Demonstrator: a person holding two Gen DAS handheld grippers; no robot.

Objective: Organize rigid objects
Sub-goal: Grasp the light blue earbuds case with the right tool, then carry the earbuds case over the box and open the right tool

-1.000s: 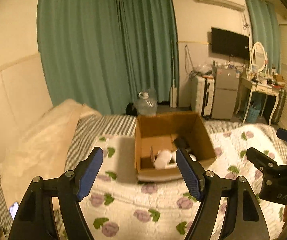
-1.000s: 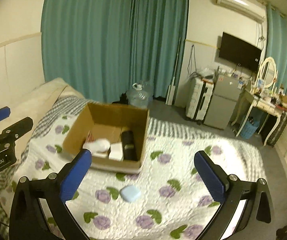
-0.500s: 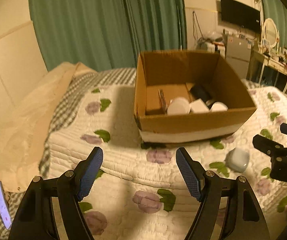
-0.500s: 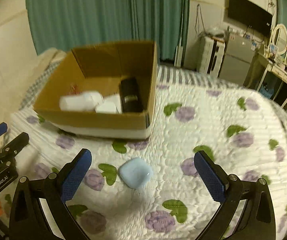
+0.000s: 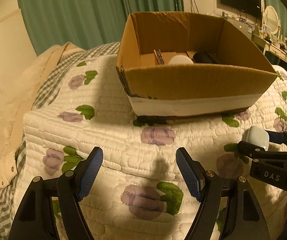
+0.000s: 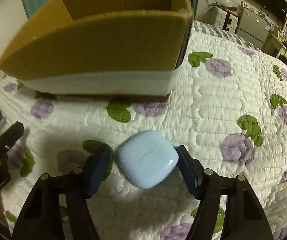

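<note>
Since the earlier frames we note that both grippers have come down close to the floral quilt (image 6: 233, 92), and the right gripper (image 6: 143, 167) now straddles the pale blue earbud case (image 6: 147, 159), which half a second ago lay well ahead of it. Its jaws stand apart; the right pad appears to touch the case's edge, the left pad sits just beside it with a narrow gap (contact on that side we cannot confirm). The case lies flat on the quilt, near the front wall of the cardboard box (image 6: 95, 46). The left gripper (image 5: 139, 175) hovers above the quilt with jaws wide apart, holding nothing. Inside the box we see a white container (image 5: 180, 60) and a dark cylindrical object (image 5: 204, 57).
</note>
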